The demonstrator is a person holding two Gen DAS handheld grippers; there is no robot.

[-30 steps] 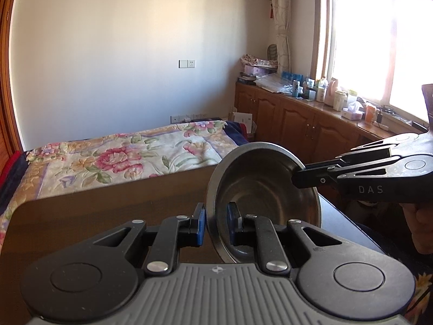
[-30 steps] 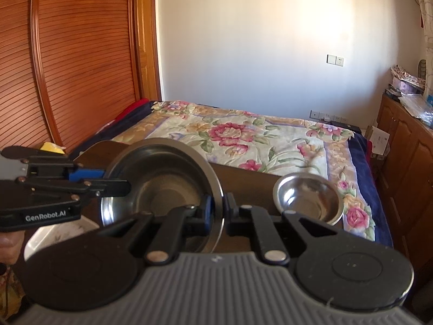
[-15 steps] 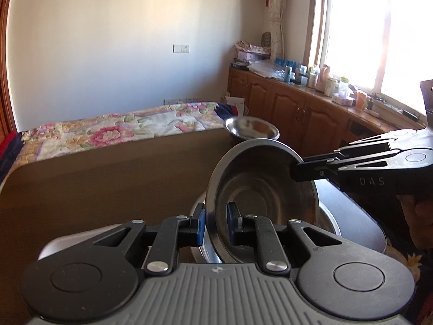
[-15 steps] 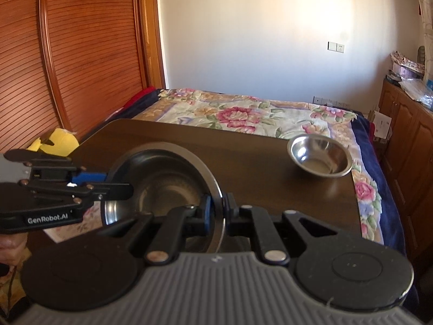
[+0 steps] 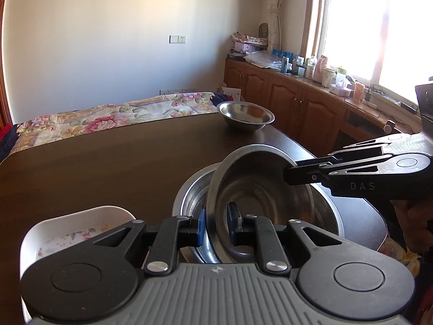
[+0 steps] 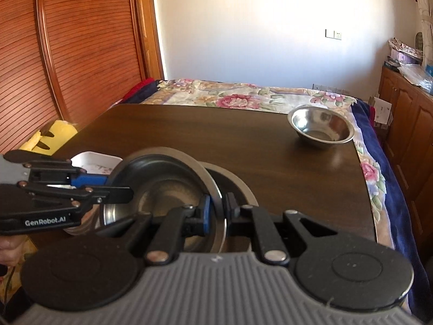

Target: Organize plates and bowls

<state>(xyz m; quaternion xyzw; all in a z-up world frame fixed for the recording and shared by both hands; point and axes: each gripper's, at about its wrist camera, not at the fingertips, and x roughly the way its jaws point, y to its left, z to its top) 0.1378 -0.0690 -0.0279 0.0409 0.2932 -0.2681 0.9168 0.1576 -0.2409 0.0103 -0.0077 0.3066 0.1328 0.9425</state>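
Dark table (image 5: 108, 162) below: both my left gripper (image 5: 215, 226) and right gripper (image 6: 217, 211) are clamped on the steel bowl (image 5: 259, 189)'s rim; I'd level it, lowering evenly into the bigger bowl (image 5: 189, 197).

Our left gripper (image 5: 216, 226) and right gripper (image 6: 217, 208) are black, with blue pads, silver screws and ribbed grey bodies.

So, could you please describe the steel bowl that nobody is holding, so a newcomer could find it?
Look at the dark wooden table, then its far corner on the cabinet side. The small steel bowl stands there upright and alone, well apart from the bowls held by the grippers.
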